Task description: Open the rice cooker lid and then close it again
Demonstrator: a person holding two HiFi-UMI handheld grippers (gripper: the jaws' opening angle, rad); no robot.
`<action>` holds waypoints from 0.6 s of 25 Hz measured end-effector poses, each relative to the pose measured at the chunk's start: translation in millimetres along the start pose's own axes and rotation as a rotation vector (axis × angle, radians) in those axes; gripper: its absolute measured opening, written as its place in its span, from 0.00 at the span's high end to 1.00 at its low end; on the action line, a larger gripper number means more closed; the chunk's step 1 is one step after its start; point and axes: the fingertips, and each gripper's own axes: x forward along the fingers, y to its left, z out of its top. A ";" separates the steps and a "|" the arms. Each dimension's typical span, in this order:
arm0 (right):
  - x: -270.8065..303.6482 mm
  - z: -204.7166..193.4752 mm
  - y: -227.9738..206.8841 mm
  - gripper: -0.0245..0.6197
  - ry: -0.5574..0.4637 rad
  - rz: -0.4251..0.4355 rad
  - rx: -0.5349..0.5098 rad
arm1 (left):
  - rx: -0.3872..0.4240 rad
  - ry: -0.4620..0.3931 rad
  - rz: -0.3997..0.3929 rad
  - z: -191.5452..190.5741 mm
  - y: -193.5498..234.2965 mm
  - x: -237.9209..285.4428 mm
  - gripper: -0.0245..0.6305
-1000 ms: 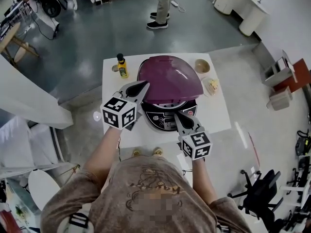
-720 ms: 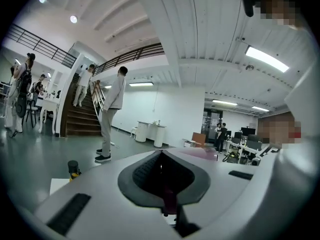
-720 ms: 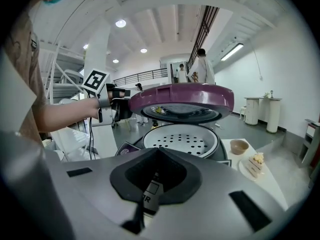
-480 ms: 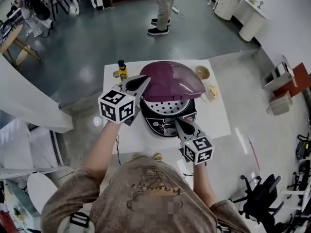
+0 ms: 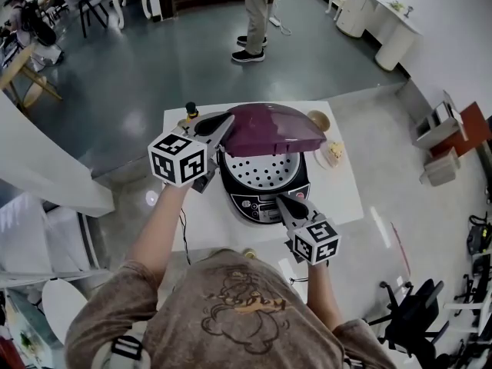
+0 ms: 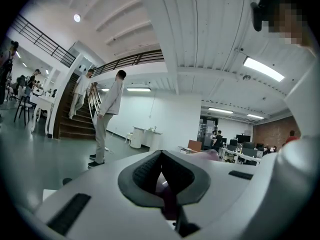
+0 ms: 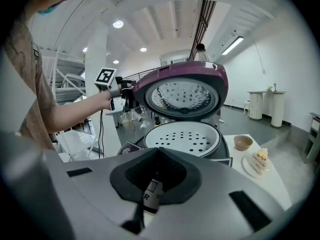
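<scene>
Grey floor [image 5: 154, 75] surrounds a white worktop [image 5: 338, 191] where the rice cooker [image 5: 265, 198] stands, its purple lid [image 5: 269, 127] half raised. Nearest, the right hand-held gripper [image 5: 286, 202], jaws pressed together on nothing, hangs at the control panel [image 5: 257, 204]. Beyond it, the left hand-held gripper [image 5: 225, 121] pinches the lid's left rim. Lifting well likely means following the hinge's arc without twisting. Only the right gripper view shows the lid's perforated underside [image 7: 182, 96]; the left gripper view faces the hall and a standing person [image 6: 109, 119].
</scene>
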 end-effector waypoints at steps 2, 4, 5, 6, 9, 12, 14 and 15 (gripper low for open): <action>0.5 0.2 0.0 0.96 0.006 0.008 -0.001 | -0.009 -0.007 0.009 4.5 8.1 0.4 0.93; 1.0 -0.3 -0.4 0.96 0.011 0.015 -0.001 | -0.022 -0.017 0.008 8.1 15.5 1.0 0.93; 1.2 -0.5 -0.8 0.96 0.013 0.018 -0.001 | -0.028 -0.024 0.005 10.1 19.1 1.6 0.93; 1.3 -0.4 -1.1 0.96 0.014 0.020 0.001 | -0.034 -0.033 0.002 12.5 22.8 2.2 0.93; 0.9 -0.2 -1.0 0.96 0.018 0.025 0.006 | -0.058 -0.059 0.004 19.3 35.4 3.1 0.93; 0.4 0.6 -0.5 0.96 0.026 0.035 0.008 | -0.062 -0.074 0.015 25.6 46.6 4.6 0.93; 0.3 0.8 -0.6 0.96 0.034 0.049 0.011 | -0.064 -0.079 0.018 28.5 52.8 7.4 0.93; 0.5 0.8 -0.8 0.96 0.040 0.057 0.015 | -0.064 -0.079 0.022 29.3 56.1 9.2 0.93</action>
